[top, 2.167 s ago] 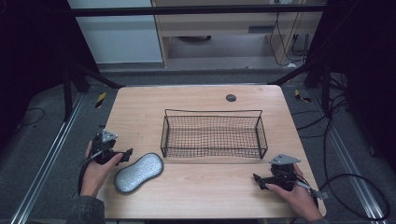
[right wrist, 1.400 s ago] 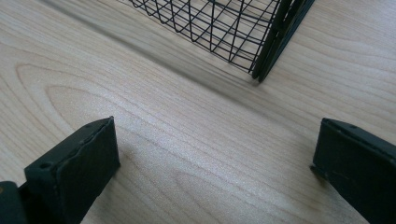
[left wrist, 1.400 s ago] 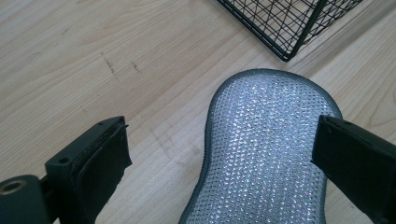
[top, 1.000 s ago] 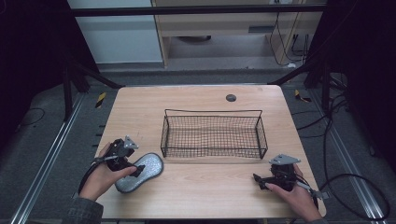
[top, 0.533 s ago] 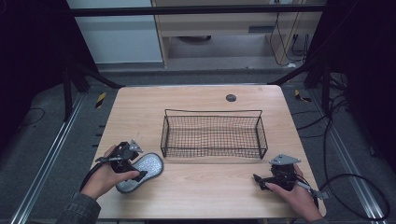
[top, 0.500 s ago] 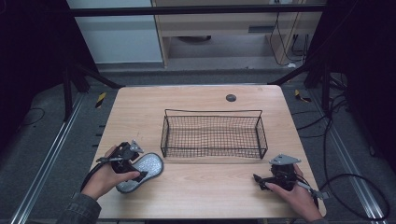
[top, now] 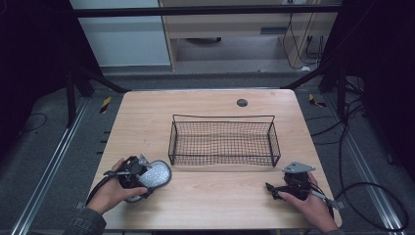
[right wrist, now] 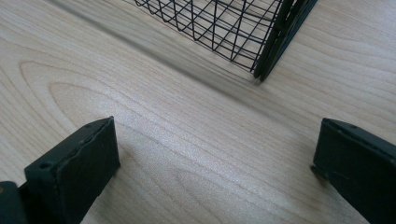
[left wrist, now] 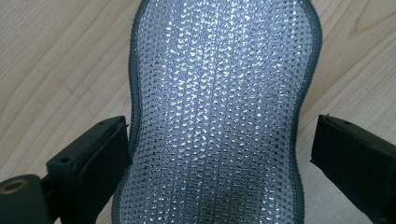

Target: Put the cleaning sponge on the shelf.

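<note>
Since the earliest high view, the left gripper (top: pixel 142 177) has crossed from the bare wood at the table's left edge to the silver scouring pad (top: pixel 152 176) and now straddles it; the right gripper (top: pixel 274 188) has kept its place. The pad lies flat on the table (top: pixel 205 105), just off the front-left corner of the wire basket (top: pixel 222 142).

In the left gripper view, the left gripper's jaws stand spread, one on each side of the pad's narrow waist (left wrist: pixel 215 121). The left jaw is at or very near the dark hem; the right jaw stands clear, with wood visible between.

Recommended procedure: centre the waist between the jaws, lower until the tips meet the wood, then close evenly so that the soft pad folds rather than slips.

Clearances: the basket's front-left rim is the nearest obstruction, so lift above the rim before travelling towards the basket. The right gripper, also spread and empty, rests off the basket's front-right corner (right wrist: pixel 268 51), well apart from the pad. The basket interior is unobstructed.
</note>
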The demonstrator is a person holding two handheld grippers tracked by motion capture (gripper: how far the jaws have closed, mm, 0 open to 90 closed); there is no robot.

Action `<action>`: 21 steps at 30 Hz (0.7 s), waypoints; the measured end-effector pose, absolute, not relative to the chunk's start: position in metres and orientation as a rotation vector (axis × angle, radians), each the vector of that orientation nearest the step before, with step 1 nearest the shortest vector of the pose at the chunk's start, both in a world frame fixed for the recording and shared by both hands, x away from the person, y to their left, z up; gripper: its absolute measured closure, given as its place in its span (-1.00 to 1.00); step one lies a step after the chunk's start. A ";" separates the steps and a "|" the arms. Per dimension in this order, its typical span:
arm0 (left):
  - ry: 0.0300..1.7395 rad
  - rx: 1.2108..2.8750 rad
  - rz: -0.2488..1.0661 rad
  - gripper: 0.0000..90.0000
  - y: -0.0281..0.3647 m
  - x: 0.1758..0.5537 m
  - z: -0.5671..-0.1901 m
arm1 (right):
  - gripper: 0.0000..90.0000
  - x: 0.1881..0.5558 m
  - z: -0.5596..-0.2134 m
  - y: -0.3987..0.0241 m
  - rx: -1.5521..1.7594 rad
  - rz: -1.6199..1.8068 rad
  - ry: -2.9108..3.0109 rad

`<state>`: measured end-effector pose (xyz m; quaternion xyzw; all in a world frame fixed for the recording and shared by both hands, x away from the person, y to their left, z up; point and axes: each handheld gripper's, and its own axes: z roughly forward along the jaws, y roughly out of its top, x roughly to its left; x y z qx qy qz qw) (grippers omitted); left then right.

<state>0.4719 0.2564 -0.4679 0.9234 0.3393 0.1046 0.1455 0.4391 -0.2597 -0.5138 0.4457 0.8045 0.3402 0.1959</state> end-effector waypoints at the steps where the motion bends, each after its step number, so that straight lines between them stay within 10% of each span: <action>1: 0.983 2.657 0.305 -0.92 0.257 0.473 -0.469 | -0.99 0.439 -0.514 -0.260 1.249 0.953 2.254; 21: 0.947 2.681 0.309 -0.93 0.253 0.484 -0.473 | -0.99 0.438 -0.513 -0.259 1.266 0.961 2.260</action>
